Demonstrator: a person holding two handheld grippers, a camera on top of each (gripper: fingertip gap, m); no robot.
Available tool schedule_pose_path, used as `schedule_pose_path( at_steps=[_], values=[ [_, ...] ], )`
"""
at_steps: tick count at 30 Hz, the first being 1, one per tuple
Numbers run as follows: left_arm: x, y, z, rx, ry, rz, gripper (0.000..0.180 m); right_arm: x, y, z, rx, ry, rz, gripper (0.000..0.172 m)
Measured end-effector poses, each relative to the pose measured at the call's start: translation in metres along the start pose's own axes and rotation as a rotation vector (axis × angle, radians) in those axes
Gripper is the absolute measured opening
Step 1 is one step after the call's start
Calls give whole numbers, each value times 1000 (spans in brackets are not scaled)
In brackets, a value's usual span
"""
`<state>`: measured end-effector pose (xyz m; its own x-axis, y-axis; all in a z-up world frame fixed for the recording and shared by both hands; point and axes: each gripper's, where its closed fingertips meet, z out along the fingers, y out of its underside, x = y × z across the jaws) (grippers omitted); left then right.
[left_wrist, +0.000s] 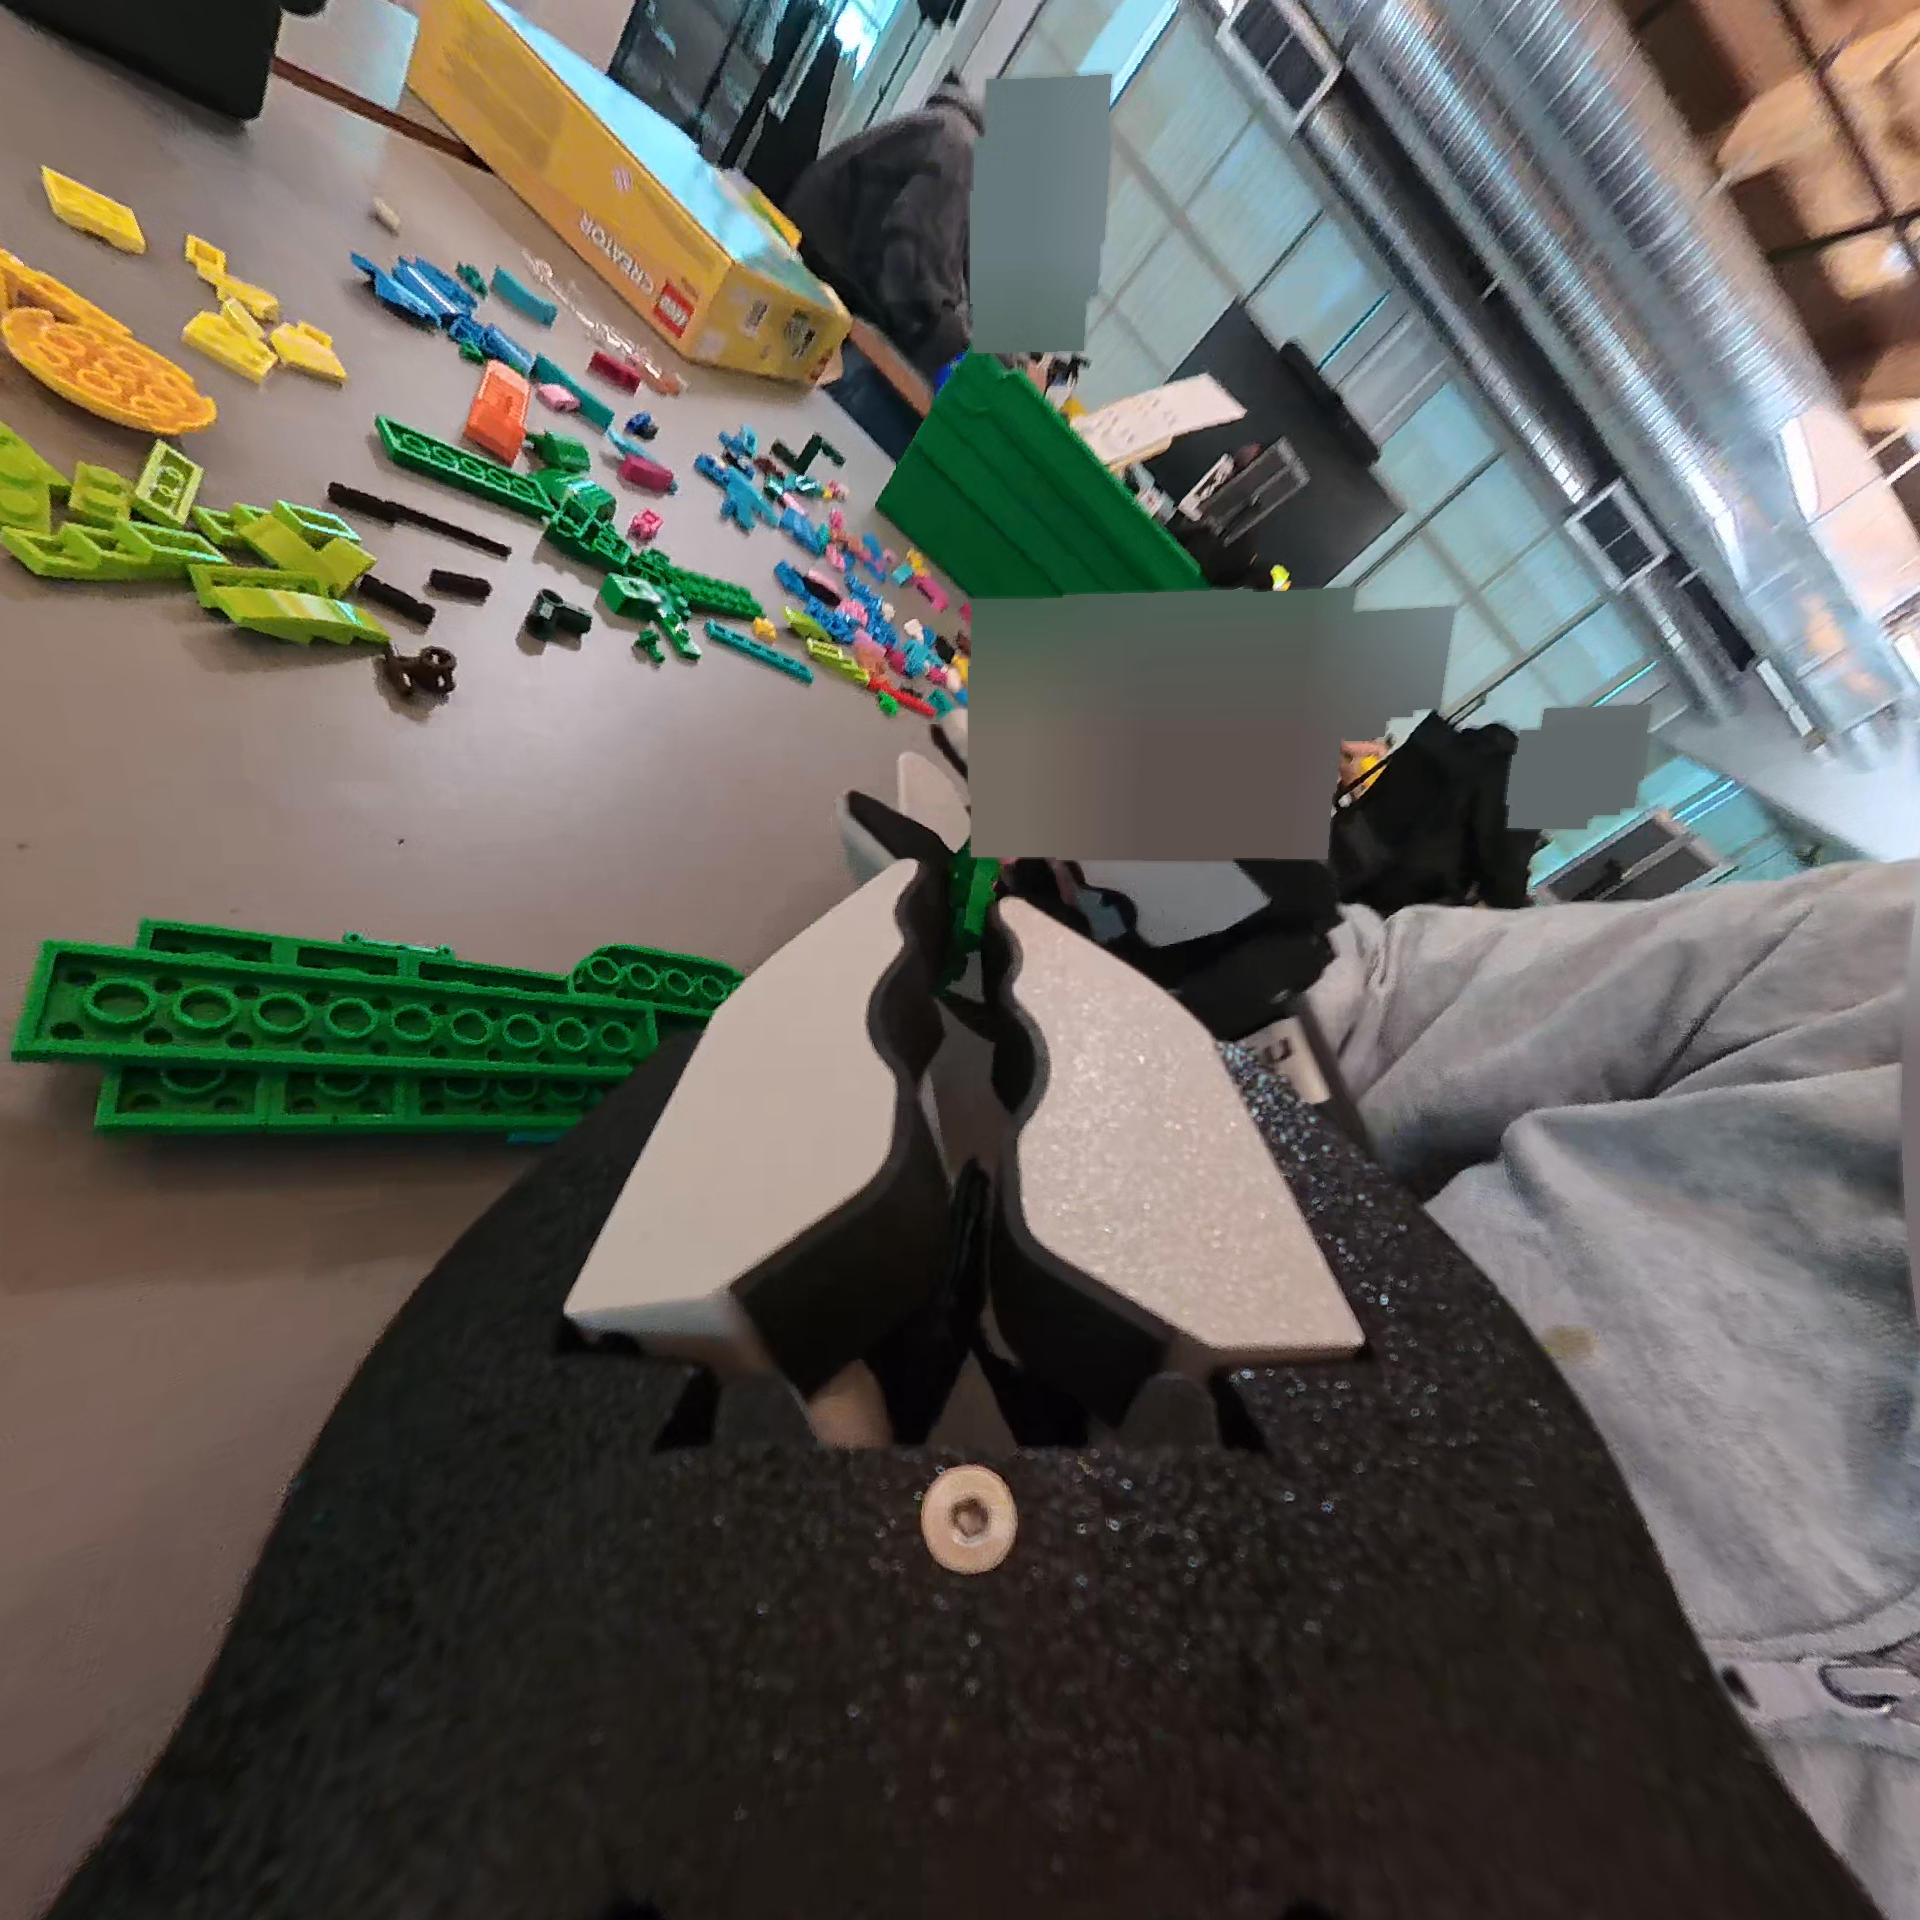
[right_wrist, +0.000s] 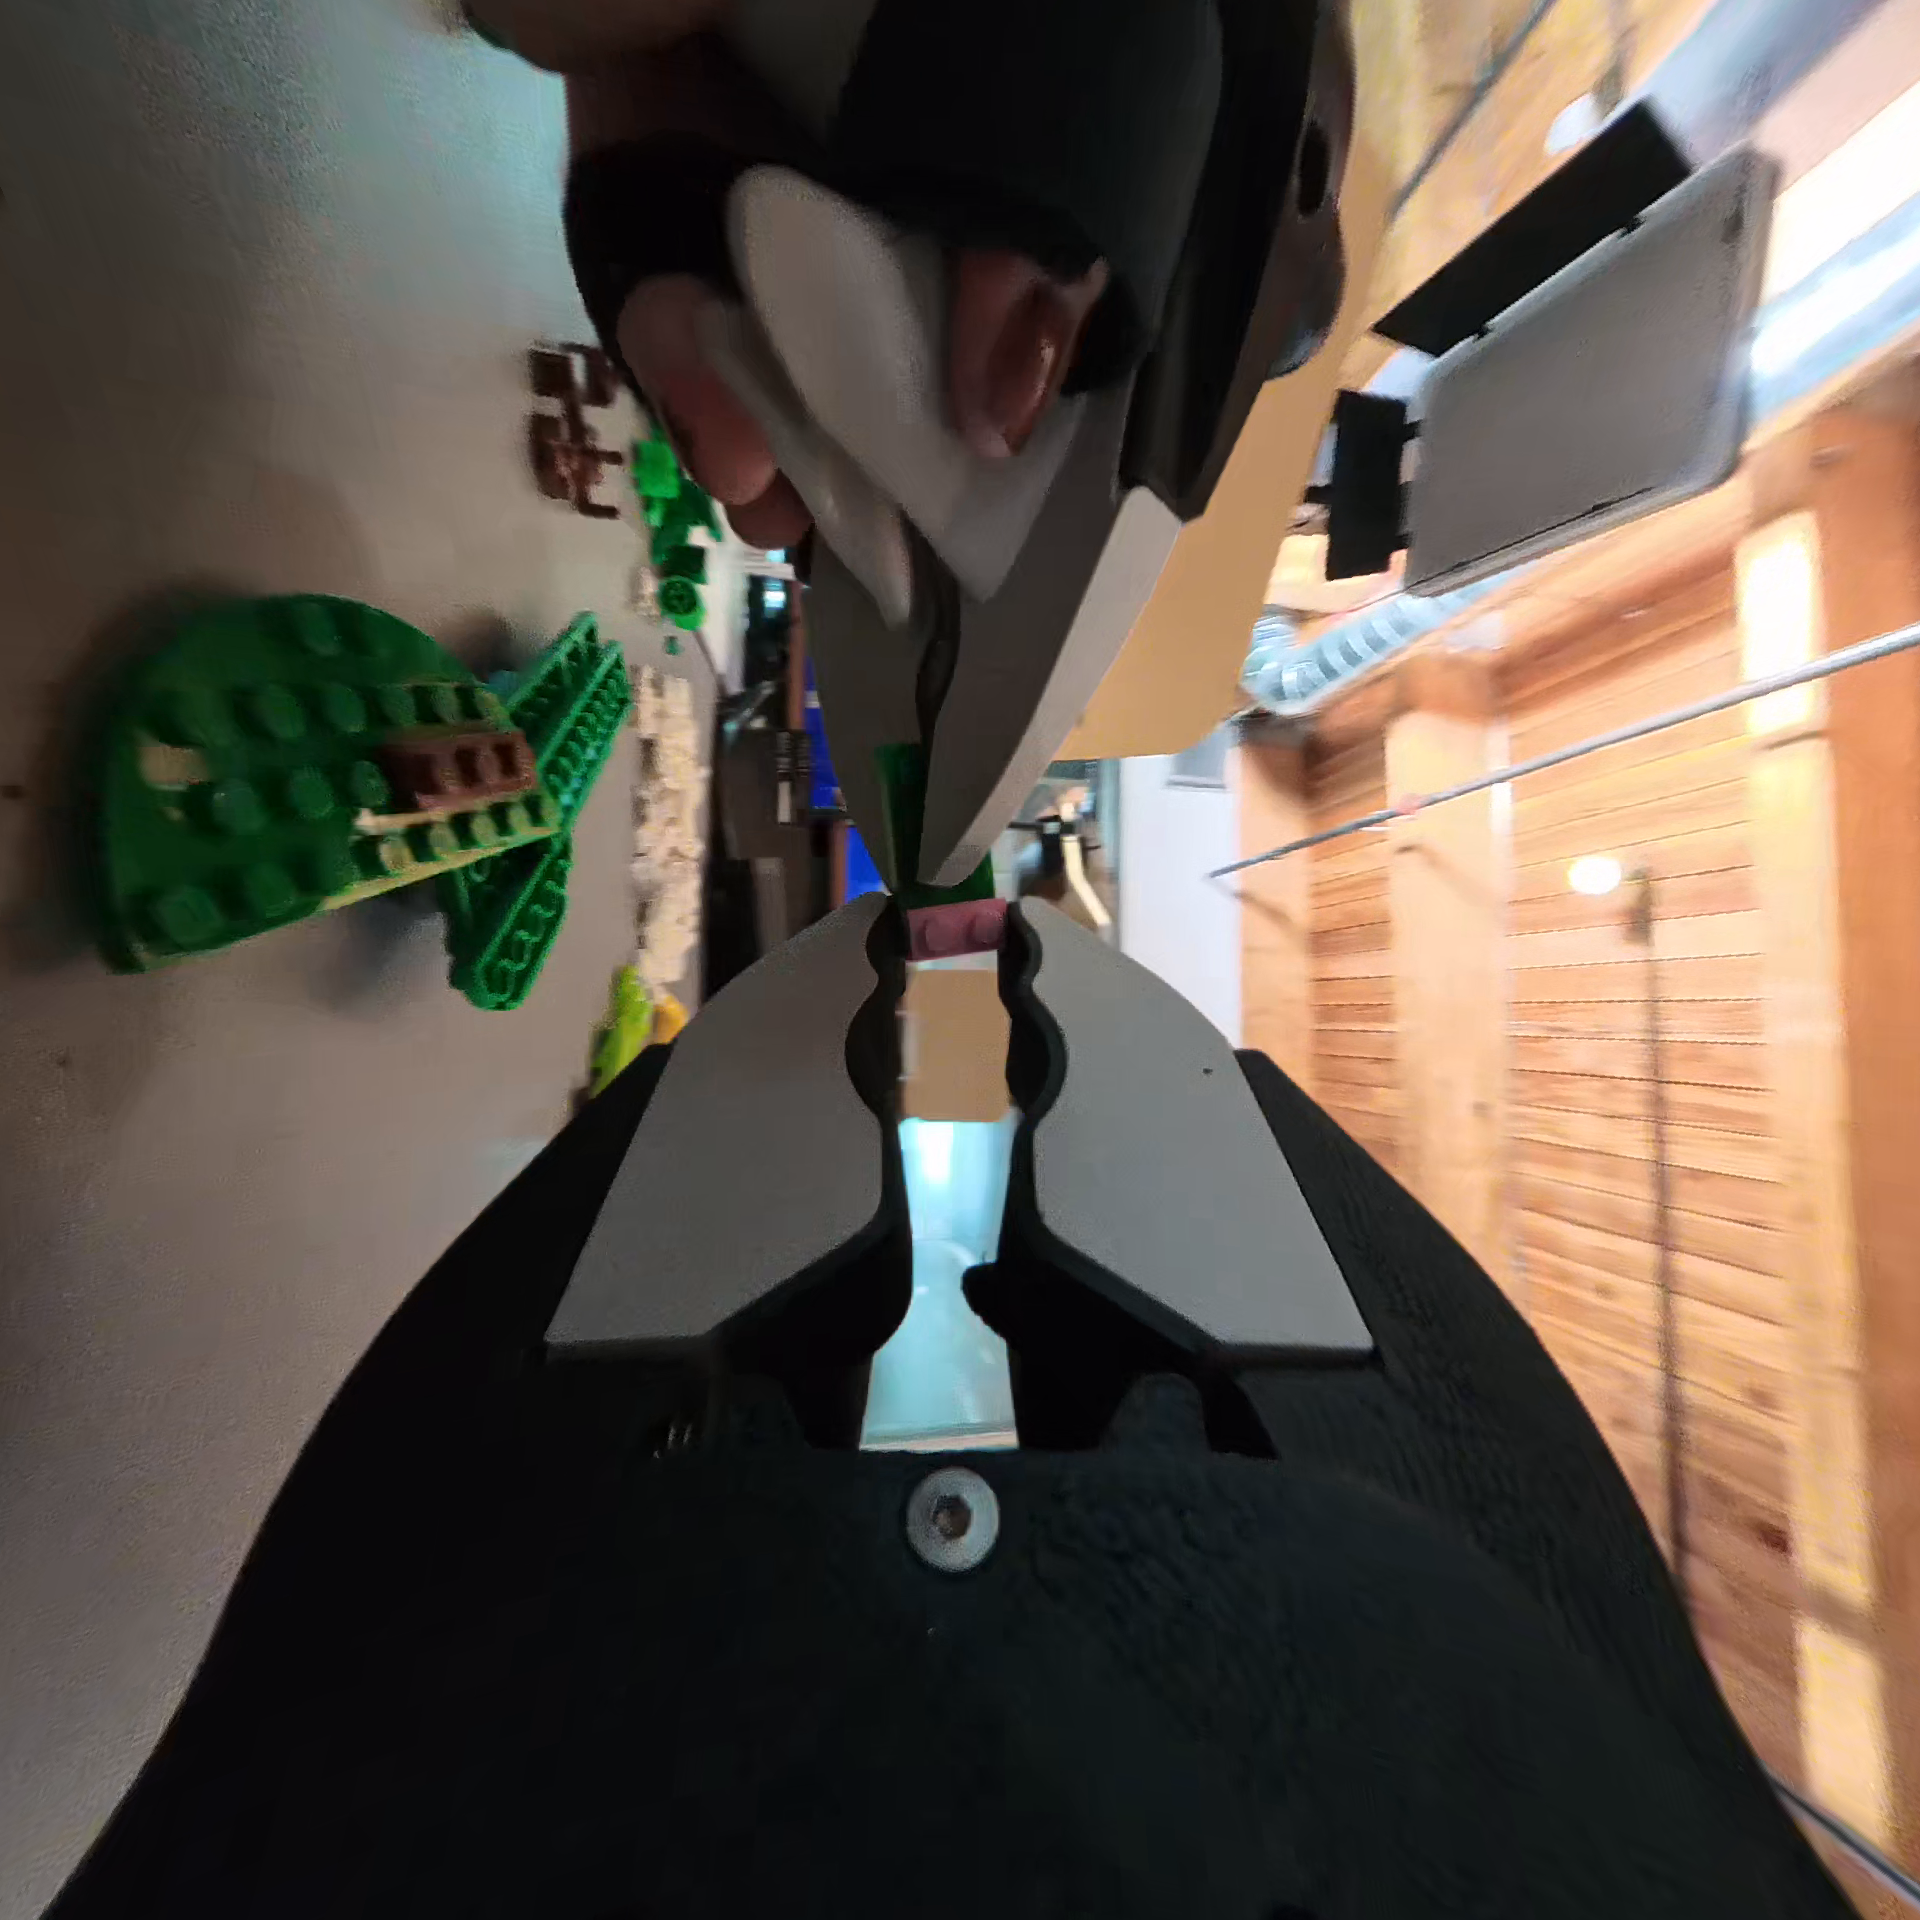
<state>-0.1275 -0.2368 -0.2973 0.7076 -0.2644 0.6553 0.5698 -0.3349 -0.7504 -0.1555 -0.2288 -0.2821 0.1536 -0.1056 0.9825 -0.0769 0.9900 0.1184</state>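
My left gripper (left_wrist: 961, 899) is shut on a thin green plate (left_wrist: 974, 914), held edge-on between its black pads above the table. In the right wrist view the left gripper (right_wrist: 914, 862) comes down from above with the same green plate (right_wrist: 900, 821) at its tips. My right gripper (right_wrist: 954, 928) is shut on a small pink two-stud plate (right_wrist: 956, 928), both pads pressing on its ends. The pink plate sits right against the lower edge of the green plate. The right gripper's fingertips (left_wrist: 904, 821) show just beyond my left one.
Long green plates (left_wrist: 343, 1023) lie on the grey table (left_wrist: 416, 790), with sorted lime, yellow, blue and pink pieces farther back and a yellow box (left_wrist: 623, 197). A green round base with a brown brick (right_wrist: 301, 779) lies at left. A person's grey sleeve (left_wrist: 1662, 1195) is at right. Less than 4 cm separates the two grippers' tips.
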Motion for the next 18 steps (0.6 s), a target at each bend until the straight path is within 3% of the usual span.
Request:
schedule_pose_path(
  at_steps=[14,15,18],
  values=[
    [11,-8,-2,90,196,-286,6,18,-4,-2,78,265,-165,16],
    [12,-9,-2,97,222,-314,5,22,-4,-3,78,291,-168,5],
    [19,-10,-2,116,300,-382,5,27,-3,-5,81,313,-162,5]
  ],
)
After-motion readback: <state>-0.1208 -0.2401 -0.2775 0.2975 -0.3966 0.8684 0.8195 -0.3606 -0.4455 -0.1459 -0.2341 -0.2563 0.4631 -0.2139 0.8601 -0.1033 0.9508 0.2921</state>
